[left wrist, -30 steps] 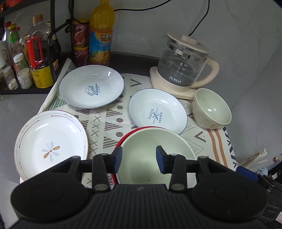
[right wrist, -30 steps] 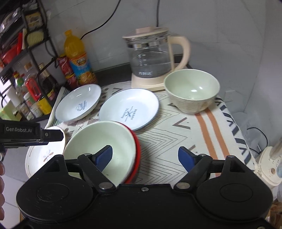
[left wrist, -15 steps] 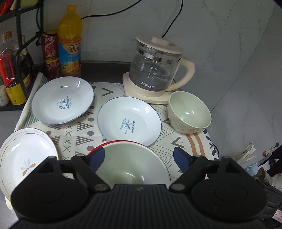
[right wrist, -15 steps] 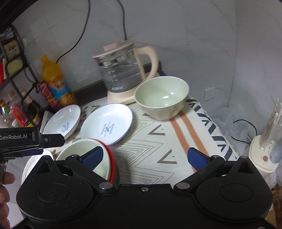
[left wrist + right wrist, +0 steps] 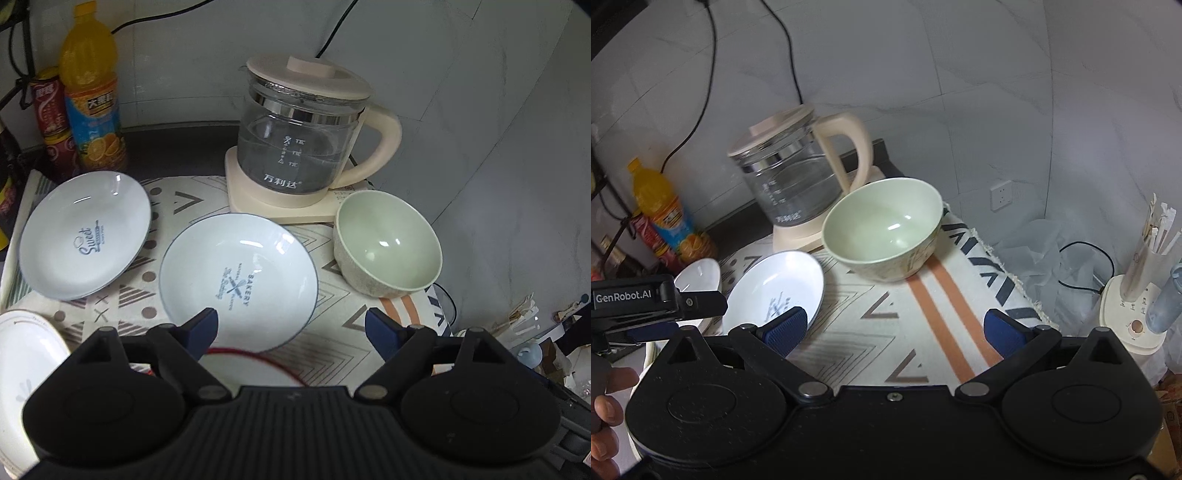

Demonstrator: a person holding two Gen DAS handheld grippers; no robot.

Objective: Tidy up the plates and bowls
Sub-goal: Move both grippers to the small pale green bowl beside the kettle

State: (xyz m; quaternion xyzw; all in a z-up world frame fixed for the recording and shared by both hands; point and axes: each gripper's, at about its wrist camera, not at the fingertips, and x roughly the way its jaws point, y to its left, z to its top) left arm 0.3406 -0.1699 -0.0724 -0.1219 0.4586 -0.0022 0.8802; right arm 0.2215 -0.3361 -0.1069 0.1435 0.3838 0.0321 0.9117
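A pale green bowl (image 5: 388, 247) (image 5: 886, 229) stands upright at the far right of the patterned mat, beside the kettle. A light blue "Bakery" plate (image 5: 238, 280) (image 5: 775, 288) lies mid-mat, and a "Sweet" plate (image 5: 85, 236) (image 5: 698, 273) lies left of it. A white flowered plate (image 5: 26, 350) sits at the near left. Only the red rim of a stacked dish (image 5: 255, 354) shows, under my left gripper (image 5: 291, 328). That gripper is open and holds nothing. My right gripper (image 5: 894, 328) is open wide over bare mat, short of the green bowl.
A glass kettle (image 5: 303, 140) (image 5: 790, 177) on its cream base stands at the back. An orange juice bottle (image 5: 90, 99) and cans stand at the back left. The mat's right edge (image 5: 1008, 280) drops off toward a cable and a white appliance (image 5: 1130, 317). A hand (image 5: 605, 398) holds the left tool.
Both grippers' jaws have spread much wider. Both views have shifted right and forward, toward the kettle and the green bowl. The stacked bowl has slid almost out of sight under the left gripper.
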